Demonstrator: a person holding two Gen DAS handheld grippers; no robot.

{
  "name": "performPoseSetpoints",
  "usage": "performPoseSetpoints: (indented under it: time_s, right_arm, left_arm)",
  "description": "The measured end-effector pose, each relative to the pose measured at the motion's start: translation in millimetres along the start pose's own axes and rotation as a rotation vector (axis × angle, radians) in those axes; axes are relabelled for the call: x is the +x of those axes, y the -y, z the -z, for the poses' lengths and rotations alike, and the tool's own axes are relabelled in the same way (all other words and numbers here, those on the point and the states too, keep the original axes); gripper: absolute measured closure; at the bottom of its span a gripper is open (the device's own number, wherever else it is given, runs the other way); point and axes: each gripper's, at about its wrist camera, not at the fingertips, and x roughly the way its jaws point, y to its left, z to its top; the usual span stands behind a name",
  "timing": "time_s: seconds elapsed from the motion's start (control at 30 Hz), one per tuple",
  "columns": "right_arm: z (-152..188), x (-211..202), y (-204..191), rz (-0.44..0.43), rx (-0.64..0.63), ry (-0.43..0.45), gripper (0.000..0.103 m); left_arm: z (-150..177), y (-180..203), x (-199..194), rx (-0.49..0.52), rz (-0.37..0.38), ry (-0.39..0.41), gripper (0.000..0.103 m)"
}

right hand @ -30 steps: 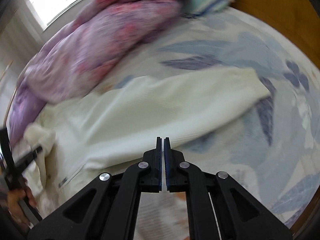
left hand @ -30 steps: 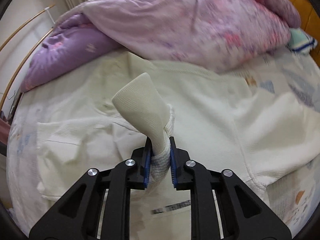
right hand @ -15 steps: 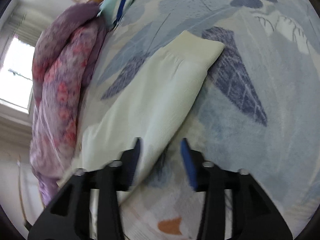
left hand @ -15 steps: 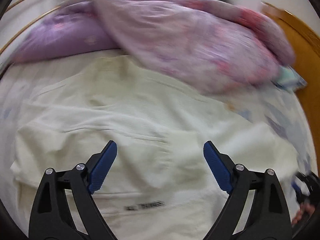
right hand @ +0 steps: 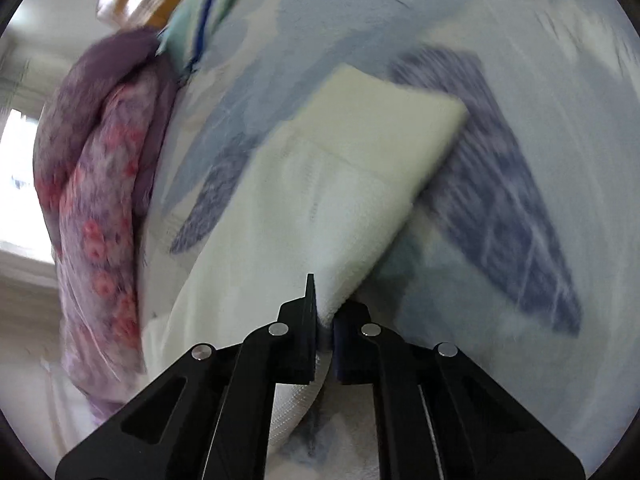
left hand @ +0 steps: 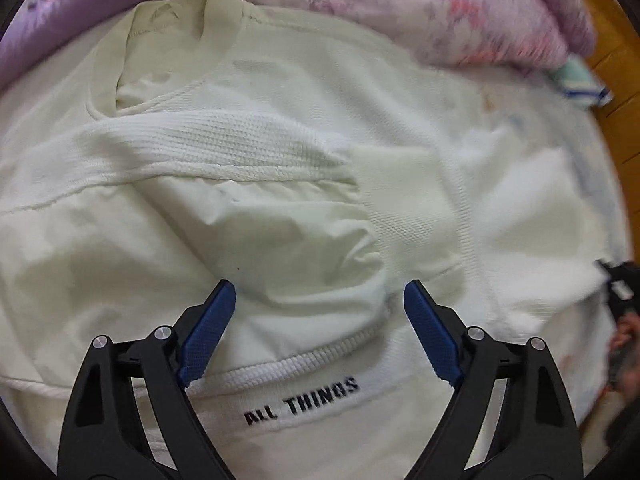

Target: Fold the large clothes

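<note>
Left wrist fisheye: a cream sweatshirt [left hand: 280, 184] is being shown spread flat across the bed, its neckline toward the top and one sleeve [left hand: 224, 152] lying folded across the chest, the ribbed cuff [left hand: 400, 196] resting near the middle. The left gripper [left hand: 319, 300] is being held just above the fabric with its blue-padded jaws spread wide, nothing caught between them; black lettering reading "ALL THINGS" [left hand: 302, 399] is being framed just below the gap. A purple-pink floral quilt [left hand: 440, 4] is being seen bunched along the far edge of the garment. In the right wrist view, the other sleeve [right hand: 304, 216] is being pinched at its lower edge by the right gripper [right hand: 325, 322], whose jaws are pressed against the cloth, while the cuff end [right hand: 384, 124] is lying out over the blue leaf-patterned bedsheet [right hand: 520, 208].
</note>
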Motion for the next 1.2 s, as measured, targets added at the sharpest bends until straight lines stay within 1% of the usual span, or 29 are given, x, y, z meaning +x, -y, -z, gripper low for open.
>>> performPoseSetpoints:
  time_s: [0.03,0.1,0.13,0.17,0.2,0.23,0.27,0.33,0.37,0.43,0.5,0.53,0.63,0.7,0.73,0.8,0.83,0.87,0.9,0.93,0.97,1.0,1.03,1.07,1.1,1.13,1.2]
  right_arm:
    - [0,-9,-15,0.019,-0.078,0.029,0.098]
    - [5,-25,-40,0.040,-0.172,0.075,0.098]
    - [11,-40,-61,0.050,-0.240,0.117,0.098]
    - [16,-50,-76,0.061,-0.286,0.147,0.098]
    - [26,-64,-99,0.075,-0.364,0.194,0.098]
    - [40,-77,-123,0.089,-0.446,0.240,0.098]
    - [55,-87,-146,0.084,-0.519,0.274,0.099]
    - [90,-105,-192,0.037,-0.649,0.317,0.099]
    - [104,-109,-212,0.008,-0.696,0.320,0.099]
    - [144,-117,-257,-0.066,-0.798,0.319,0.099]
    - [194,-123,-300,-0.162,-0.893,0.279,0.099]
    - [227,-127,-323,-0.217,-0.951,0.261,0.099]
    - [304,-129,-366,-0.335,-1.055,0.180,0.099]
    - [371,-123,-389,-0.422,-1.129,0.081,0.099]
    - [392,-119,-394,-0.436,-1.148,0.054,0.099]
    - [454,-100,-402,-0.459,-1.208,-0.076,0.097]
    - [476,-92,-401,-0.457,-1.233,-0.118,0.095]
    - [504,-75,-399,-0.437,-1.272,-0.215,0.094]
    - [532,-55,-395,-0.370,-1.318,-0.339,0.091]
    - [554,-38,-389,-0.304,-1.347,-0.427,0.091]
    - [568,-29,-380,-0.284,-1.356,-0.479,0.091]
    - [574,-23,-378,-0.267,-1.361,-0.509,0.091]
    - [577,-23,-370,-0.258,-1.357,-0.525,0.091]
    - [574,-27,-364,-0.274,-1.336,-0.525,0.090]
    - [567,-33,-360,-0.286,-1.309,-0.529,0.085]
    - [557,-39,-357,-0.294,-1.280,-0.531,0.083]
    - [529,-52,-349,-0.321,-1.217,-0.501,0.074]
  left_arm:
    - [0,-5,-7,-0.011,0.015,0.013,0.017]
    - [2,-16,-27,-0.036,0.040,0.053,0.016]
    - [2,-24,-38,-0.052,0.023,0.073,0.016]
    - [1,-34,-49,-0.069,-0.011,0.086,0.016]
    - [2,-41,-56,-0.079,-0.038,0.092,0.016]
    - [0,-53,-66,-0.098,-0.095,0.098,0.016]
    - [0,-64,-74,-0.109,-0.135,0.103,0.016]
    - [-4,-86,-87,-0.123,-0.218,0.103,0.016]
    - [-5,-98,-95,-0.128,-0.249,0.108,0.016]
    - [-7,-125,-110,-0.149,-0.284,0.123,0.016]
    - [-5,-151,-126,-0.169,-0.310,0.137,0.016]
    - [-2,-166,-137,-0.186,-0.311,0.154,0.016]
    - [14,-210,-167,-0.248,-0.313,0.194,0.016]
    - [23,-233,-181,-0.281,-0.318,0.205,0.016]
    - [29,-246,-187,-0.301,-0.327,0.210,0.016]
    - [42,-268,-193,-0.336,-0.344,0.209,0.016]
    - [49,-277,-196,-0.350,-0.348,0.205,0.016]
    - [56,-287,-198,-0.367,-0.348,0.196,0.016]
    - [60,-295,-198,-0.385,-0.350,0.187,0.016]
    - [67,-304,-199,-0.404,-0.349,0.179,0.016]
    - [75,-310,-203,-0.413,-0.348,0.178,0.016]
    - [81,-315,-204,-0.427,-0.349,0.175,0.016]
    - [84,-317,-205,-0.433,-0.345,0.175,0.016]
    - [86,-318,-205,-0.440,-0.340,0.177,0.016]
    - [88,-317,-206,-0.446,-0.338,0.178,0.016]
    - [89,-313,-206,-0.448,-0.329,0.183,0.016]
    - [85,-301,-204,-0.430,-0.315,0.191,0.016]
